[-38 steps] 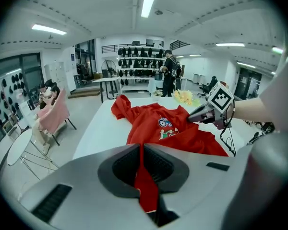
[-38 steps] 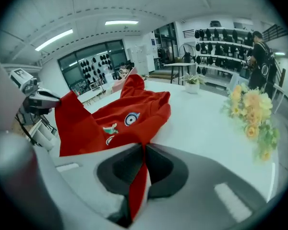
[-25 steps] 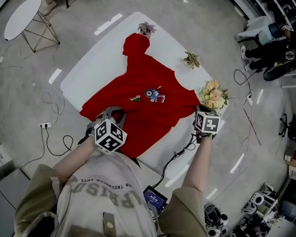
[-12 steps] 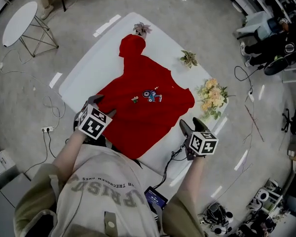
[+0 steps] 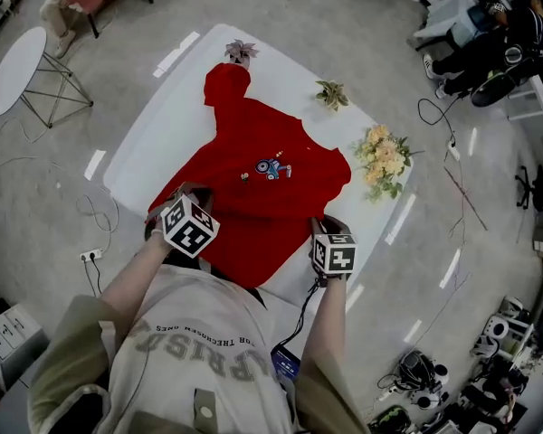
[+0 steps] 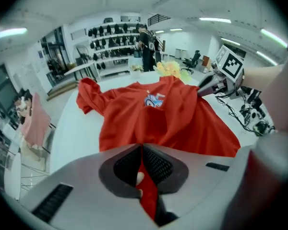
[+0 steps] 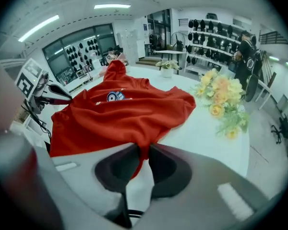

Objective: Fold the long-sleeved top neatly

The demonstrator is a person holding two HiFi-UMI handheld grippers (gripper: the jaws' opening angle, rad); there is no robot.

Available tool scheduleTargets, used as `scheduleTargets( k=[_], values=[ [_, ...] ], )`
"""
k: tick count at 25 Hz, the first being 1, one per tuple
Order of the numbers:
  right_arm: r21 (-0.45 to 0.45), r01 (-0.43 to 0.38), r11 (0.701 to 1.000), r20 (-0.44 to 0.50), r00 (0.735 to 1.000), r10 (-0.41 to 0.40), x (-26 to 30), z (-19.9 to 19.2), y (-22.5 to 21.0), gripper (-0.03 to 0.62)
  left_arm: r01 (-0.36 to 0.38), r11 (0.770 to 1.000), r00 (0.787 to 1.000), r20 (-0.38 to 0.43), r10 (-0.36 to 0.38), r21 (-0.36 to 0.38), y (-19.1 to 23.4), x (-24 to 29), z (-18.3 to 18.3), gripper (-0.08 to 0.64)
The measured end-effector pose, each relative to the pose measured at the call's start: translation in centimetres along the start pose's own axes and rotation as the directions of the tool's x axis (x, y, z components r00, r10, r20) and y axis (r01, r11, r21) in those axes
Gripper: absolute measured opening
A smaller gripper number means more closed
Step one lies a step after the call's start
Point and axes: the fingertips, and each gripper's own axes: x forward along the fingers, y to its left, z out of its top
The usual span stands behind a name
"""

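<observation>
Red top [image 5: 253, 202] lies spread on white table [image 5: 154, 129], print up, hem twd you. Your L gripper [image 5: 188, 195] is on the near-left hem: jaws just closed, red cloth pinched tight btwn the pads. Your R gripper [image 5: 320, 226] is at the near-right corner: jaws just closed on a bunched fold of cloth. Yellow flowers [image 5: 380, 159] stand on table near top's right side.
</observation>
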Motion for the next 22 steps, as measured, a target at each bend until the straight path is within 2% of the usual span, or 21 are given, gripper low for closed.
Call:
scheduleTargets(
  k=[2,5,6,8,10,12,14,16,19,22],
  values=[
    [0.04,0.04,0.998,0.038,0.998,-0.042,-2.1,0.1,-1.0,0.052,-0.059,0.998,0.996,0.071,0.061,-0.036,0.6,-2.1,0.7,0.02],
    [0.105,0.082,0.991,0.053,0.995,-0.087,-3.9,-1.0,-2.7,0.052,-0.021,0.993,0.994,0.108,0.033,-0.115,-0.6,-3.3,0.7,0.021],
    [0.11,0.104,0.988,0.035,0.993,-0.109,-3.9,-1.7,-3.3,0.052,0.007,0.993,0.996,0.086,0.003,-0.118,-1.5,-2.8,0.4,0.023],
    [0.089,0.166,0.982,-0.03,0.986,-0.163,-3.1,-3.2,-4.4,0.052,0.068,0.995,0.998,-0.005,-0.068,-0.08,-3.9,-1.5,-1.1,0.034],
    [0.052,0.216,0.975,-0.093,0.973,-0.21,-2.1,-4.3,-5.0,0.054,0.112,0.993,0.99,-0.084,-0.114,-0.024,-5.7,-0.9,-2.7,0.088],
    [0.024,0.236,0.971,-0.121,0.965,-0.232,-1.5,-4.7,-5.3,0.06,0.123,0.992,0.986,-0.11,-0.123,-0.007,-6.0,-1.4,-3.6,0.206],
    [0.024,0.207,0.978,-0.106,0.973,-0.203,-1.9,-4.2,-5.1,0.109,0.094,0.994,0.991,-0.091,-0.099,-0.052,-4.5,-2.4,-3.8,0.253],
    [0.088,0.126,0.988,-0.032,0.992,-0.123,-3.3,-2.9,-4.8,0.242,0.047,0.989,0.996,-0.062,-0.057,-0.142,-1.9,-3.3,-3.9,0.253],
    [0.186,0.035,0.982,0.087,0.995,-0.052,-4.3,-0.1,-5.9,0.261,0.045,0.972,0.996,-0.061,-0.061,-0.232,0.6,-2.6,-4.1,0.252],
    [0.182,-0.014,0.983,0.078,0.997,0.0,-2.0,1.8,-6.5,0.261,0.077,0.967,0.993,-0.064,-0.095,-0.241,0.1,-0.3,-3.5,0.247]
  ],
)
